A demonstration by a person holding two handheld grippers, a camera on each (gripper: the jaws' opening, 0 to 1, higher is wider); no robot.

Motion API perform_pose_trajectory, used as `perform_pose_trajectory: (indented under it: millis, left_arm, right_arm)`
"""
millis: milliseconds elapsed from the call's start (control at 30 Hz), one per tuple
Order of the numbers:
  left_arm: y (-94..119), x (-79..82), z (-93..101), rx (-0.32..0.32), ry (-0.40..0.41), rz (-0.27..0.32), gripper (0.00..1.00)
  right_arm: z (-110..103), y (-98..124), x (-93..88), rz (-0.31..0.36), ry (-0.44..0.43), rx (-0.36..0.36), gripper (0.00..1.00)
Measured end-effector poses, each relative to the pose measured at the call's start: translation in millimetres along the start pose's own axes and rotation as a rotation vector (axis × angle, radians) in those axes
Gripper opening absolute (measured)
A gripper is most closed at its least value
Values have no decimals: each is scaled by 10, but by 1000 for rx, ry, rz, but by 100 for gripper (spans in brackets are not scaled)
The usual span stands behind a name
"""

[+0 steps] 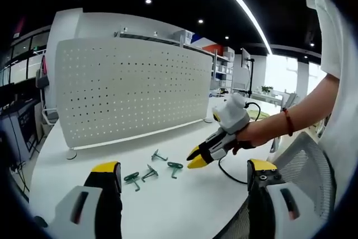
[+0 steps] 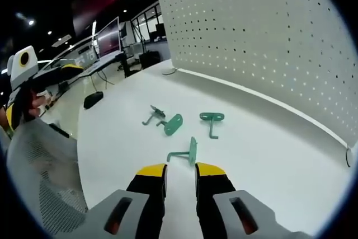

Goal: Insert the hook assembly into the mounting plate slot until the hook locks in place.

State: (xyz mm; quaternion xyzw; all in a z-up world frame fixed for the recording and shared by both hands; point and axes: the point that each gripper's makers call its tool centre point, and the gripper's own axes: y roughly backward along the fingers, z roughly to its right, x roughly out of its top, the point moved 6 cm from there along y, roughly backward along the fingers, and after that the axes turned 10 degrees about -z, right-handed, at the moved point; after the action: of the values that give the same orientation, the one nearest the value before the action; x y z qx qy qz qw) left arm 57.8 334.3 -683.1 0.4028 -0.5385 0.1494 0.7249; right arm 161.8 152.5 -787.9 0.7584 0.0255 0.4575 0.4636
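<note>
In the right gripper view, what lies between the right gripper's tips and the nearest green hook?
Nothing: in the right gripper view only bare white table separates the right gripper from the nearest green hook.

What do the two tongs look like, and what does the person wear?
The right tongs have black jaws with yellow tips, a white body and a black cable trailing behind. The left tongs also show black jaws with yellow tips and pale grey housings. The person wears a white short sleeve and a red wristband.
</note>
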Motion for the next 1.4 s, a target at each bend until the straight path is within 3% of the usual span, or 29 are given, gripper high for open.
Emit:
perform_pose_trajectory:
  millis: [467, 667, 1400]
  left_arm:
    - [-18, 2, -18, -4, -1, -8, 95]
    - [-35, -10, 0, -15, -12, -21, 96]
    - [-6, -9, -6, 2, -2, -22, 95]
  right_arm:
    - [74, -176, -51, -54, -22, -19, 14]
    - [102, -233, -51, -42, -51, -30, 14]
    - [132, -337, -29, -54, 1, -51, 3]
